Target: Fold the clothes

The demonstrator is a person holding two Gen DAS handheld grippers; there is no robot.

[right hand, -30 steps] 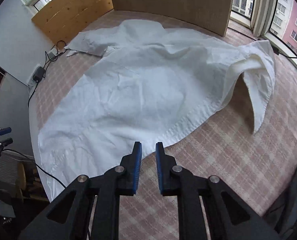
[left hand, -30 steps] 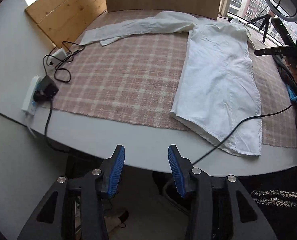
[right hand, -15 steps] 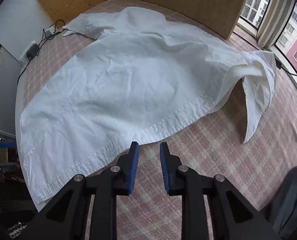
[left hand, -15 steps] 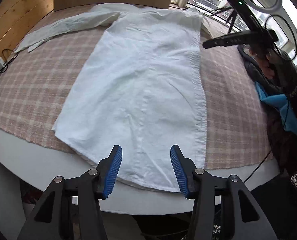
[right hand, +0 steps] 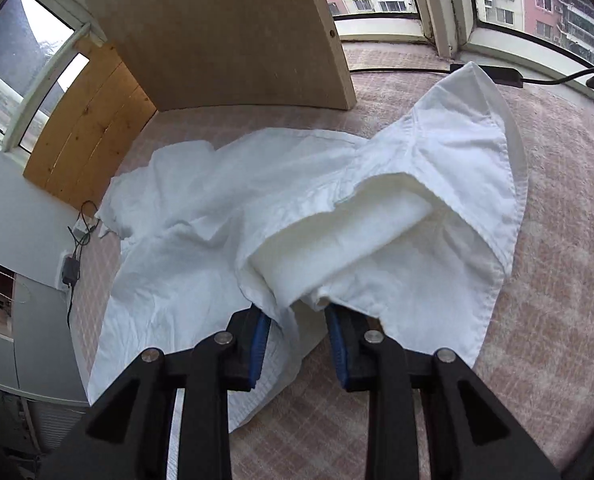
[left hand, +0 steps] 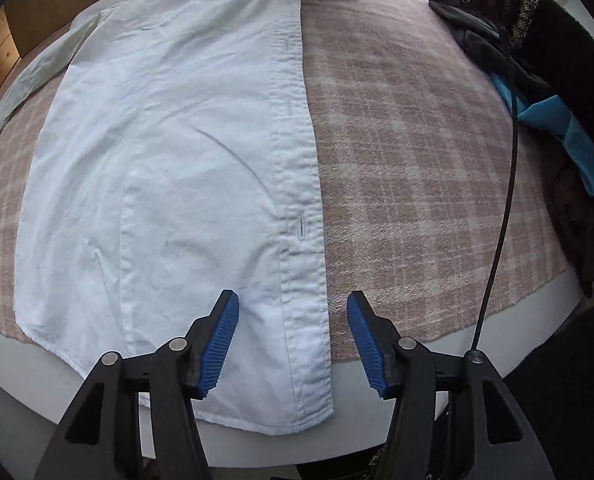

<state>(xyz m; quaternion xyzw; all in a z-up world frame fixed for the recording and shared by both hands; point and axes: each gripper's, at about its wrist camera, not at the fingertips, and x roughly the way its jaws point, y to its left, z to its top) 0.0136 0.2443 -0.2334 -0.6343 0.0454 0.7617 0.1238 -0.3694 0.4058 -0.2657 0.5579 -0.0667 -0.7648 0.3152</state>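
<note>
The table (left hand: 437, 336), round-edged and white, is almost wholly hidden under a pink checked cloth (left hand: 397, 140), so only a pale strip of its rim shows in the left wrist view. On that cloth lies the white shirt (left hand: 169, 152), spread flat with its button placket (left hand: 297, 184) running up the frame; its top end is cut off by the frame's upper edge, and one sleeve trails off toward the left border. In the right wrist view the same shirt (right hand: 201, 248) is bunched, and a raised fold of it near the collar hides the cloth beneath and the tips of the right gripper (right hand: 297, 336), whose blue fingers (right hand: 261, 340) are spreading apart with shirt fabric between them; whether the pads press on the fabric cannot be told. The left gripper (left hand: 293, 340) hovers over the hem end of the placket, its fingers (left hand: 221, 340) widening on either side of the strip without touching it. At the right edge, a dark sleeve (left hand: 557, 48) and a heap of dark and blue clothing (left hand: 553, 120) are only partly in frame. A black cable (left hand: 505, 184) crosses them. No writing or label is legible anywhere.
</note>
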